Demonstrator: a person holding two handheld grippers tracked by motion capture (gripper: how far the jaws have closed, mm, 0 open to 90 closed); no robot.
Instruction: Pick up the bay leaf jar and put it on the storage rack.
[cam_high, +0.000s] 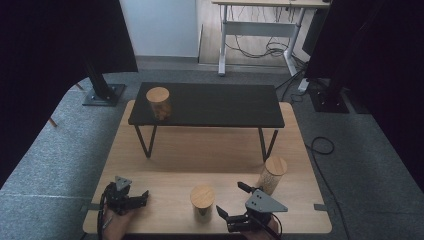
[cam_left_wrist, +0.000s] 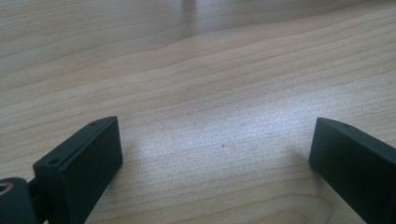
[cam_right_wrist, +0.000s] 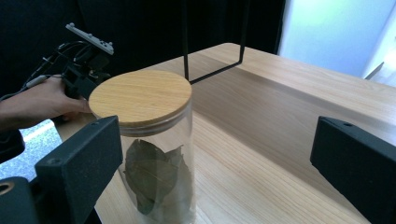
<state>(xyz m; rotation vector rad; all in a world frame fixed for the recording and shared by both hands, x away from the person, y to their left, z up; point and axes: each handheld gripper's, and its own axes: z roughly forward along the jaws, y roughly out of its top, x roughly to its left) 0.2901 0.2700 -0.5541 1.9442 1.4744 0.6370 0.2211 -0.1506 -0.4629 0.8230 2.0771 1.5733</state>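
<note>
Three glass jars with round wooden lids are in the high view. One jar (cam_high: 159, 102) stands on the left end of a low black shelf (cam_high: 225, 105). A second jar (cam_high: 202, 202) stands near the front middle of the wooden table (cam_high: 200, 150), and a third jar (cam_high: 272, 173) is at the front right. My right gripper (cam_high: 231, 200) is open just right of the middle jar. In the right gripper view that jar (cam_right_wrist: 149, 154) holds dried leaves and sits against the left jaw, inside the open right gripper (cam_right_wrist: 217, 140). My left gripper (cam_high: 142, 197) (cam_left_wrist: 215, 140) is open over bare wood.
The black shelf stands on thin legs (cam_high: 145, 142) across the table's back half. In the right gripper view a hand (cam_right_wrist: 42, 102) holds the left gripper (cam_right_wrist: 86, 60) beyond the jar. Grey carpet, stand bases (cam_high: 102, 95) and a white desk frame (cam_high: 260, 30) surround the table.
</note>
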